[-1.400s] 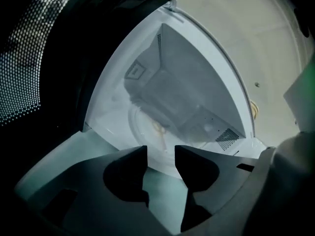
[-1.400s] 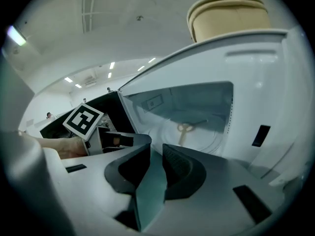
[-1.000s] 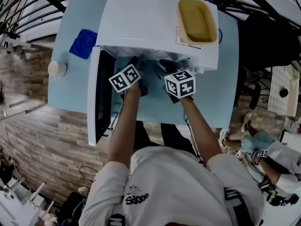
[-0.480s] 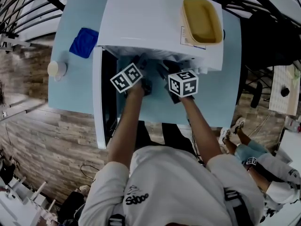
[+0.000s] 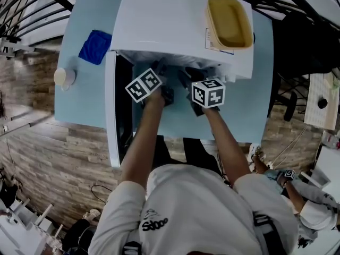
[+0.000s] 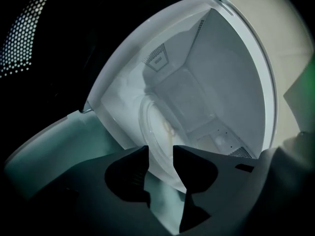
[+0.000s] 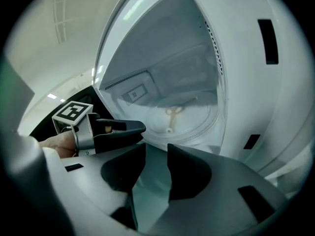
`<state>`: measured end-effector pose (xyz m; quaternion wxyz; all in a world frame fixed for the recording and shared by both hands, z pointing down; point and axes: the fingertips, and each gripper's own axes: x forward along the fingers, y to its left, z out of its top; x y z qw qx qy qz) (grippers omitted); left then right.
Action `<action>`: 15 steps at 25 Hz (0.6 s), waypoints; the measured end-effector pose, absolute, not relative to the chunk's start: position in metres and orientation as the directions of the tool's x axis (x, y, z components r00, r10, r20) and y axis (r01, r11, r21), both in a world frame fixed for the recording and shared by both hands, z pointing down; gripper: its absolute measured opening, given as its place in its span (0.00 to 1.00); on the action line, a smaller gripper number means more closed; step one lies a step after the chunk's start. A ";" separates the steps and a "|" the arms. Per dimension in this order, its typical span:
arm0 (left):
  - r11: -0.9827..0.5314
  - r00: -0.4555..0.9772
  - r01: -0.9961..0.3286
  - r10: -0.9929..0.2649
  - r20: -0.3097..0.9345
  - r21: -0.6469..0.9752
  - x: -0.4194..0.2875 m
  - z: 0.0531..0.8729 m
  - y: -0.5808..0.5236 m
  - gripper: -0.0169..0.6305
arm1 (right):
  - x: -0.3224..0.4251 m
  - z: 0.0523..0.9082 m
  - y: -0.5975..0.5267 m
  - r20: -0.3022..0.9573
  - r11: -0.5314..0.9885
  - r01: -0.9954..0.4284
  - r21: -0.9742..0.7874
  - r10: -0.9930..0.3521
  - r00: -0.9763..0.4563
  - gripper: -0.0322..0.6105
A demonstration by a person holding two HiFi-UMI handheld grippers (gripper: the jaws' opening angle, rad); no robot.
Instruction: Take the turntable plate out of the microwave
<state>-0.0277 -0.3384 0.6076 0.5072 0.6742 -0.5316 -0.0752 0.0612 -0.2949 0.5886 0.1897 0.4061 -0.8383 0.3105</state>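
Glass and clear, the turntable plate [image 6: 156, 127] lay on the floor inside the white microwave [image 5: 175, 20], at 12 o'clock from both grippers. The left gripper [image 6: 160, 154] had just been closing its jaws, yet they stood apart. The plate's near rim showed in their gap, with no pad seen pressing it. The right gripper [image 7: 156, 154] held its jaws apart and empty, just short of the rim. The open door [image 5: 111, 116] stood at 9 o'clock of the grippers. A yellow tub [image 5: 228, 23] sat on the microwave's top at 1 o'clock.

White short-sleeved T-shirt [image 5: 202, 206], black print [image 5: 154, 223]; black left tongs [image 6: 160, 151], right tongs [image 7: 156, 151]
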 end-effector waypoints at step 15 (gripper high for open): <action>0.080 0.343 -0.722 -0.822 0.455 0.687 -0.044 0.594 -0.350 0.16 | 0.050 0.599 -0.299 0.536 0.400 -0.778 -0.484 -0.568 -0.625 0.30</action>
